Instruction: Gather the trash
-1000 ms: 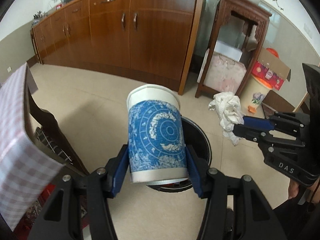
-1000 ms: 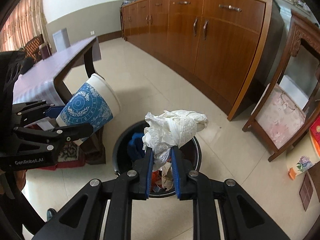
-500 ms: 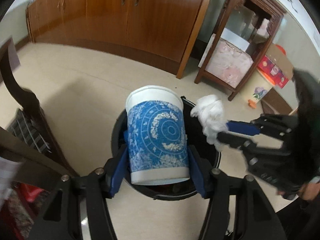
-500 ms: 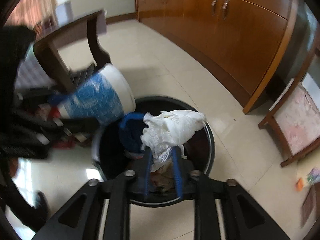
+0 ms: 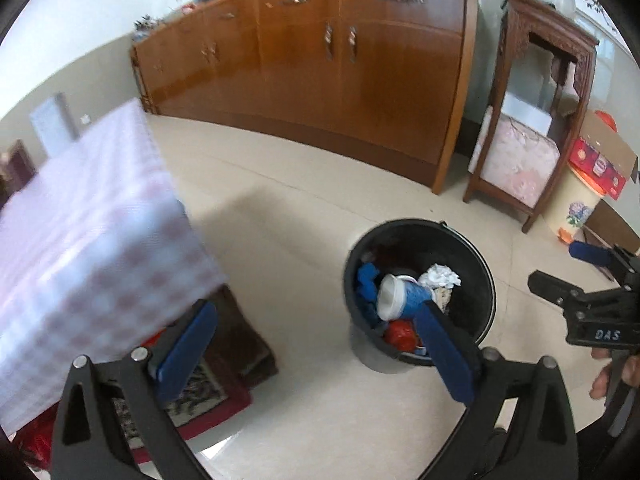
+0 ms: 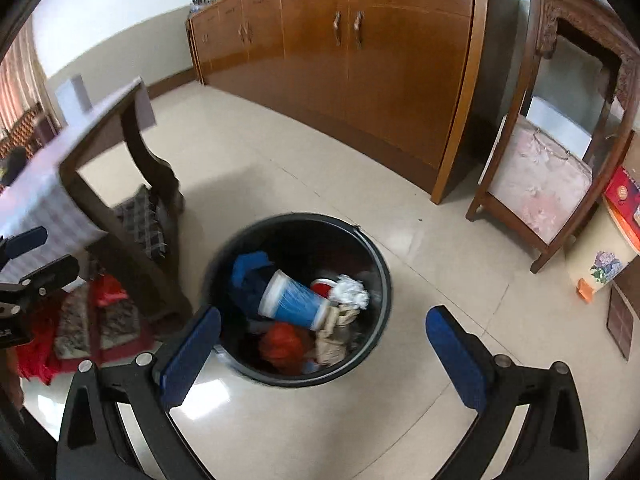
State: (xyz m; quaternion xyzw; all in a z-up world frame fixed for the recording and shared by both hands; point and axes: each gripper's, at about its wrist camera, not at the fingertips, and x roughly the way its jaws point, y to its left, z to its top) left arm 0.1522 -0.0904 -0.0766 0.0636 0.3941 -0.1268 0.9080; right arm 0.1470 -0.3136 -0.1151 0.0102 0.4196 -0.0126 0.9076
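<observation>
Bin (image 6: 372,248), black, round, on pale tiled floor (image 6: 440,264); open top, part filled.

Contents of bin: paper cup (image 6: 294,302), blue pattern with white rim, on its side, mouth toward the left in the right wrist view; same cup (image 5: 402,294) visible from the left wrist view. Wad of white tissue (image 6: 352,290), crumpled, touching the cup's base end, on top of the heap; also seen as (image 5: 440,276). Blue cloth or bag (image 6: 250,266) against the left inner wall. Red-orange item (image 6: 284,340) below the cup. Beige crumpled material (image 6: 334,340) beside it. Small red-and-white object behind the tissue, kind unclear.

Left gripper (image 5: 316,344): blue pads, jaws opening, spread wide, nothing between them; bin seen past the right-hand pad. Also at the left edge of the right wrist view (image 6: 24,264), partly cut off.

Right gripper (image 6: 324,352): blue pads, jaws opening, spread wide, nothing gripped; bin directly below and between the pads. Also at the right edge of the left wrist view (image 5: 576,268), with part of a hand (image 5: 608,376) beneath it.

Surroundings: table with checked cloth (image 5: 80,232), left of bin. Patterned rug (image 5: 208,384) under table. Long wooden sideboard (image 6: 360,60) along far wall. Dark carved stand (image 6: 560,120) to its right. Red carton (image 5: 596,164) near the stand.
</observation>
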